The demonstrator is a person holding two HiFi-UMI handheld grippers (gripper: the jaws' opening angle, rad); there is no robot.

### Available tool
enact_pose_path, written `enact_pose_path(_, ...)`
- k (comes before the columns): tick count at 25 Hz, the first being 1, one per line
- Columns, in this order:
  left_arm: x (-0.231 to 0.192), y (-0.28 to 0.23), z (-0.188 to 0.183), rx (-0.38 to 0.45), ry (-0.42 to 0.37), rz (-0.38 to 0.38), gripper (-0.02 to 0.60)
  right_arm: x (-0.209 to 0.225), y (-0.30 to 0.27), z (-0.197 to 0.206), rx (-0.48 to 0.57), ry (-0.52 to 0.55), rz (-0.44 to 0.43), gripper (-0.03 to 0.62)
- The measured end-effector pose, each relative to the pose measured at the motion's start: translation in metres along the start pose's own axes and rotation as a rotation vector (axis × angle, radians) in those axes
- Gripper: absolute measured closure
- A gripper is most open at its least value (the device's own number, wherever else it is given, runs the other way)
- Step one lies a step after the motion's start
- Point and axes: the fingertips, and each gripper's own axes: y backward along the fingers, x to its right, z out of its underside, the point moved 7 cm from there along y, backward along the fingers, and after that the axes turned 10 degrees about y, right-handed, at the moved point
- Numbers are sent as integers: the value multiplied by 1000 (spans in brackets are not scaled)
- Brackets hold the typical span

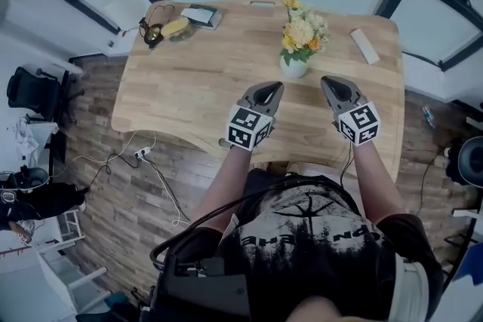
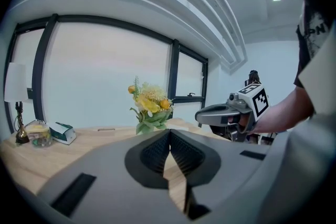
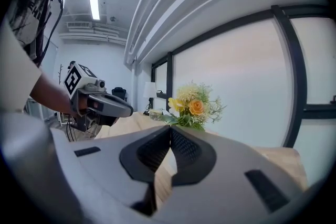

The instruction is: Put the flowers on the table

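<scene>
A bunch of yellow and orange flowers (image 1: 303, 32) stands in a small pale vase (image 1: 293, 68) on the wooden table (image 1: 196, 87), towards the far middle. The flowers also show in the left gripper view (image 2: 149, 105) and the right gripper view (image 3: 195, 107). My left gripper (image 1: 278, 90) is just near-left of the vase, shut, with nothing between its jaws. My right gripper (image 1: 326, 82) is near-right of the vase, shut and empty too. Both point towards the vase without touching it.
A white remote-like bar (image 1: 364, 46) lies at the far right of the table. At the far left sit a small box (image 1: 199, 15), a jar (image 1: 176, 29) and a dark lamp-like object (image 1: 153, 32). Cables run on the floor (image 1: 143, 162) to the left.
</scene>
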Motion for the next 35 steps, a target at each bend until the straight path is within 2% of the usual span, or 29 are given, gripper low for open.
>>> enact_pose_path(11, 2, 17, -5, 32, -17, -50, 568, 0, 19, -5, 20, 2, 7, 577)
enact_pose_path(35, 2, 13, 1, 15, -12, -73, 568, 3, 11, 2, 17, 6, -16, 578)
